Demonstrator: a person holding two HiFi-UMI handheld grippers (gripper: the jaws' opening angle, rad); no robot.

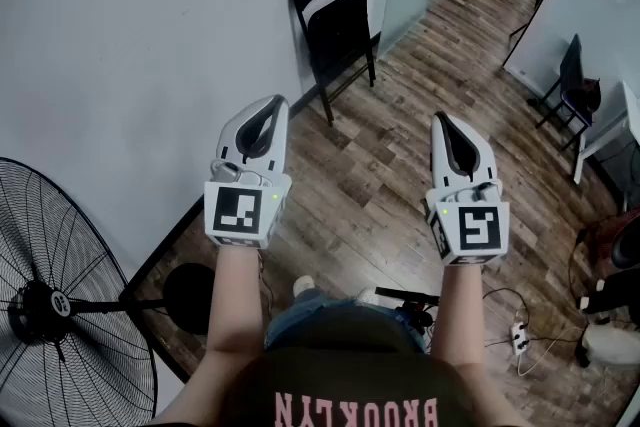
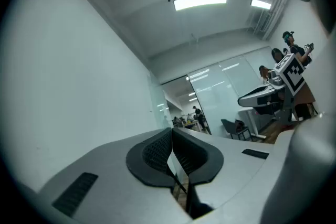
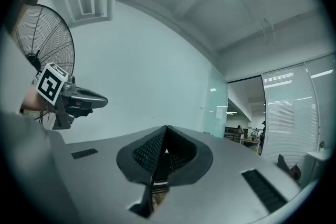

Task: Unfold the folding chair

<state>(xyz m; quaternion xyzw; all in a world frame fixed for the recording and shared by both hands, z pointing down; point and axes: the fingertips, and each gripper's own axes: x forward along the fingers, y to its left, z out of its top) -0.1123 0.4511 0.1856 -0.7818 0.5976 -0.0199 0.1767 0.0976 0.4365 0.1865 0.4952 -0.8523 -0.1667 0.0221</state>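
Against white wall [image 1: 150, 35], black metal folding chair [image 1: 335, 25] leans, folded flat. I hold left gripper [image 1: 272, 107], right gripper [image 1: 442, 121] far back, jaws closed, empty: nothing to grab yet.

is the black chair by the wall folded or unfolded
Folded: the folding chair stands flat by the wall, its seat flipped up against the backrest.
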